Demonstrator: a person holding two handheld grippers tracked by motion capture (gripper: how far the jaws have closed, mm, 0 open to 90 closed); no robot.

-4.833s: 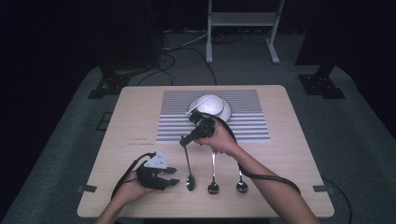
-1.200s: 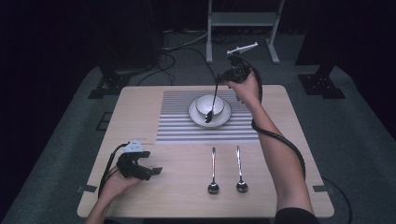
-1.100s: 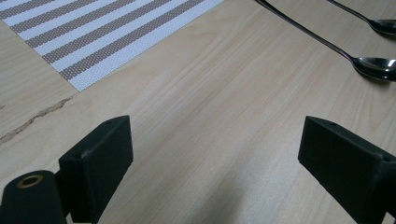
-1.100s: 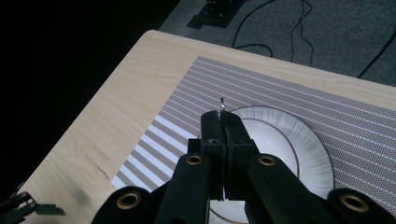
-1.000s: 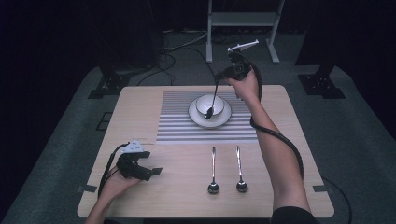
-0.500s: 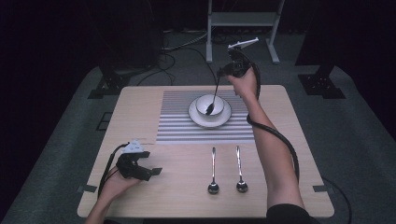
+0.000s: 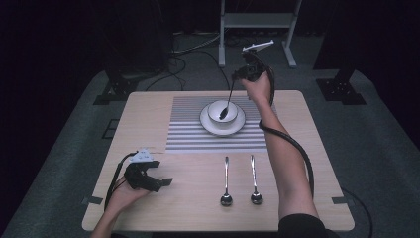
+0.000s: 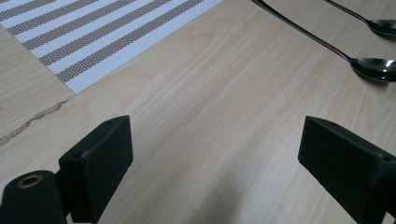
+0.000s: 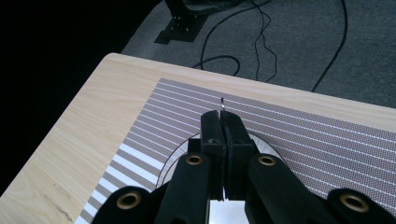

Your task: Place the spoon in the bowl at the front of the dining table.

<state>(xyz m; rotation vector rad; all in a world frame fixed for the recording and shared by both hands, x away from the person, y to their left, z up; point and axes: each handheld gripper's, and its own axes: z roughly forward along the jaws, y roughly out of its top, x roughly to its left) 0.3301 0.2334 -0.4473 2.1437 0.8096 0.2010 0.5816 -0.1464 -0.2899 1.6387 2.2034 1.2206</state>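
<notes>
My right gripper (image 7: pixel 241 75) hangs over the far edge of the table, shut on the handle of a metal spoon (image 7: pixel 229 100). The spoon slants down, and its head lies in the white bowl (image 7: pixel 214 108) on a white plate (image 7: pixel 237 127). In the right gripper view the jaws (image 9: pixel 219 122) pinch the thin handle, whose tip (image 9: pixel 222 101) pokes out above the plate's rim (image 9: pixel 172 162). My left gripper (image 7: pixel 159 173) rests open at the front left of the table, with nothing between its fingers (image 8: pixel 215 149).
The plate stands on a striped placemat (image 7: pixel 188 134) (image 8: pixel 93 37) (image 9: pixel 303 135). Two more spoons (image 7: pixel 226 181) (image 7: pixel 254 178) lie side by side near the front edge, right of my left gripper, also seen as spoons (image 8: pixel 327 44) (image 8: pixel 373 21). Dark floor with cables surrounds the table.
Since the earliest frame my right gripper has carried the leftmost of three front spoons up to the bowl, and my left gripper has drawn back to the left. Over the last second nothing visibly moved.
</notes>
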